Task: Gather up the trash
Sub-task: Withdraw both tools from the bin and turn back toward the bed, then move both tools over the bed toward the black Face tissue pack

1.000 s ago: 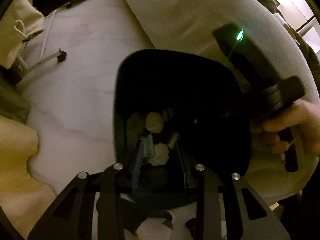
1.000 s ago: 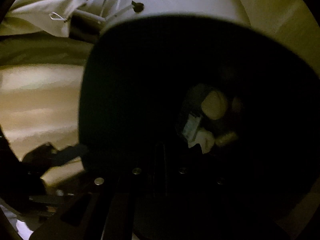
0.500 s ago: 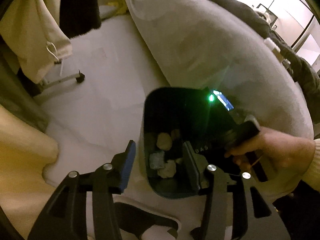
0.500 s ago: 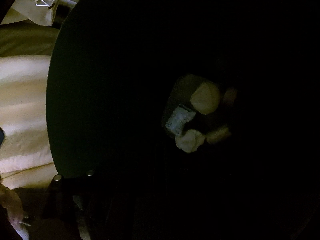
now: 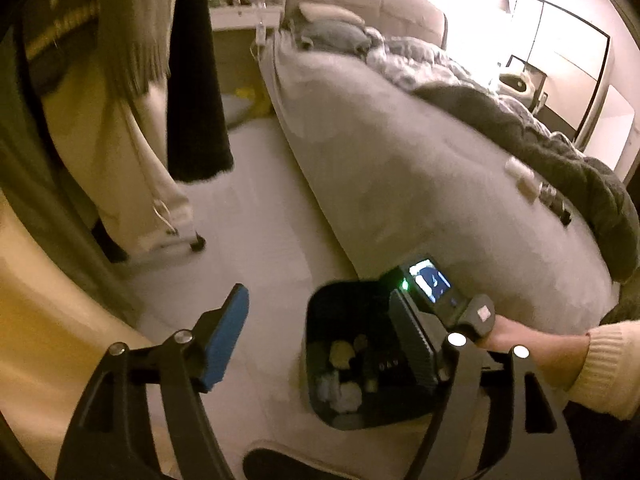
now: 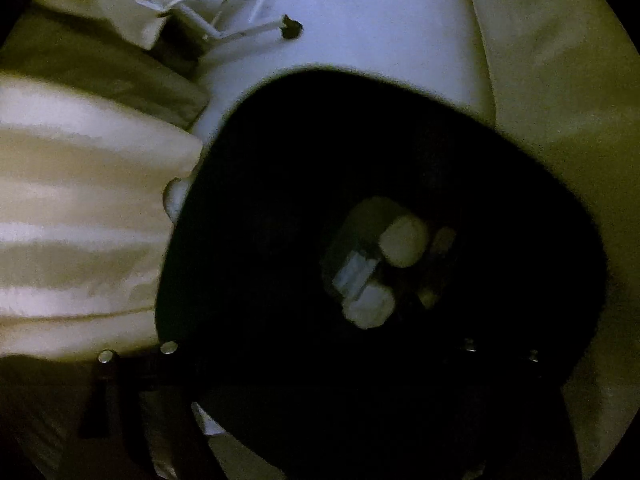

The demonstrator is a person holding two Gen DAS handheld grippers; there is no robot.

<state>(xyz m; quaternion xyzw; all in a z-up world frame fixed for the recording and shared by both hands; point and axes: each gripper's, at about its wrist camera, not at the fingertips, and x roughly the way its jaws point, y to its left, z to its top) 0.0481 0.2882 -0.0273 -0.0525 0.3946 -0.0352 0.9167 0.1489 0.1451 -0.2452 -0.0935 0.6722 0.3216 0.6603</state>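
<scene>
big grey-sheeted bed (image 5: 420,184) w/ dark rumpled blanket at right. black plastic trash bin (image 5: 320,320) on pale floor just beside bed; crumpled white paper wads (image 6: 402,240) + wrappers at its bottom. left gripper (image 5: 320,344) above bin, jaws opening, empty. right gripper (image 6: 320,360) over bin mouth, opening wide, nothing held.

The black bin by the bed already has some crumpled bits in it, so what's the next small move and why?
Probably lift the right gripper clear of the black bin: its jaws are opening with nothing visible between them, and the crumpled trash lies at the bottom. The left gripper is opening too, and empty.
</scene>
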